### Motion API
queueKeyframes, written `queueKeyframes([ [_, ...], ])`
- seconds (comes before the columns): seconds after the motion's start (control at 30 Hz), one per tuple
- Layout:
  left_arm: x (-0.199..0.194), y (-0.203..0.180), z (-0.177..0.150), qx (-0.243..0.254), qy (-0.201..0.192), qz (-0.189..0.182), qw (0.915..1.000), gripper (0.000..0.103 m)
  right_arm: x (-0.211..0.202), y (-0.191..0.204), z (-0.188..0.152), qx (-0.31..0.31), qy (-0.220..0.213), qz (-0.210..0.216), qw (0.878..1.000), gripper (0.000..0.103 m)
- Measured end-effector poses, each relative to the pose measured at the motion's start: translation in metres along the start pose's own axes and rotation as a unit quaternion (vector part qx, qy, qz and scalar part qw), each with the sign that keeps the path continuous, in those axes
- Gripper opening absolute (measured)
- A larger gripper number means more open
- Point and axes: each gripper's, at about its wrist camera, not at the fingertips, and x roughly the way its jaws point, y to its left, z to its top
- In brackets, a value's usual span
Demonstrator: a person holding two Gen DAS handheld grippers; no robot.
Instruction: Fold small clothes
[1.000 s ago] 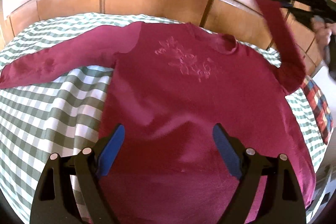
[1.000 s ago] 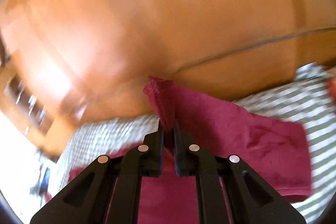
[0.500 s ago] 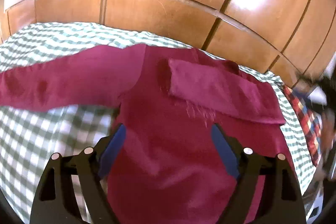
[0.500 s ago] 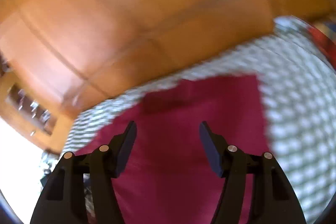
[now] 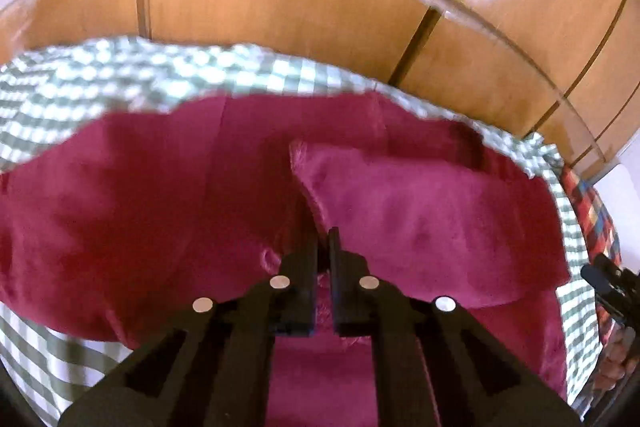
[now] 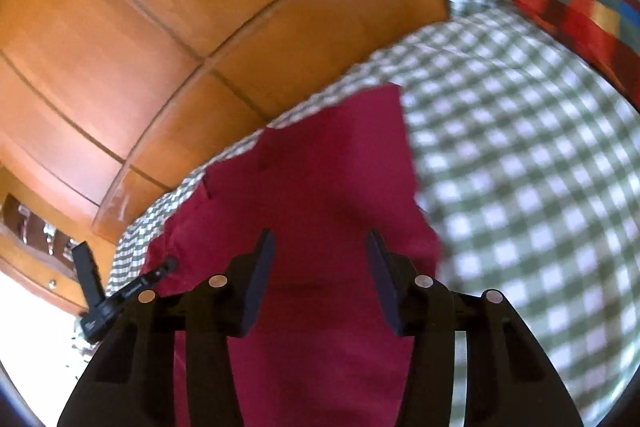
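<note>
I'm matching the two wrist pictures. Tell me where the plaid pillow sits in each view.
Left wrist: plaid pillow at the right edge, beyond the green checked sheet.
Right wrist: plaid pillow in the top right corner, above the sheet.
Shared landmark: the maroon shirt, central in both.

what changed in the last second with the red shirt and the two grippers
The right gripper let go of the right sleeve after folding it across the shirt, and now hangs open. The left gripper went from open to shut, apparently pinching the shirt's front. The shirt body stayed on the checked cloth.
</note>
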Motion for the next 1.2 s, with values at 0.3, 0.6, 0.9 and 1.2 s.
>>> queueKeyframes([
  [0.3, 0.005, 0.02, -0.014, 0.009, 0.016, 0.068, 0.9975, 0.014, 0.077, 0.006, -0.013, -0.049, 0.025, -0.062, 0.997, 0.048],
  [0.6, -0.036, 0.043, -0.029, -0.04, -0.014, 0.052, 0.9977, 0.049, 0.08, 0.018, -0.029, -0.104, -0.016, -0.099, 0.99, 0.051],
  [0.9, -0.135, 0.18, -0.077, -0.221, -0.097, 0.109, 0.9643, 0.049, 0.095, 0.043, -0.034, -0.164, -0.007, -0.138, 0.977, 0.072],
  [1.2, -0.17, 0.33, -0.085, -0.38, -0.124, 0.172, 0.9001, 0.055, 0.094, 0.045, -0.037, -0.172, -0.01, -0.156, 0.973, 0.073],
])
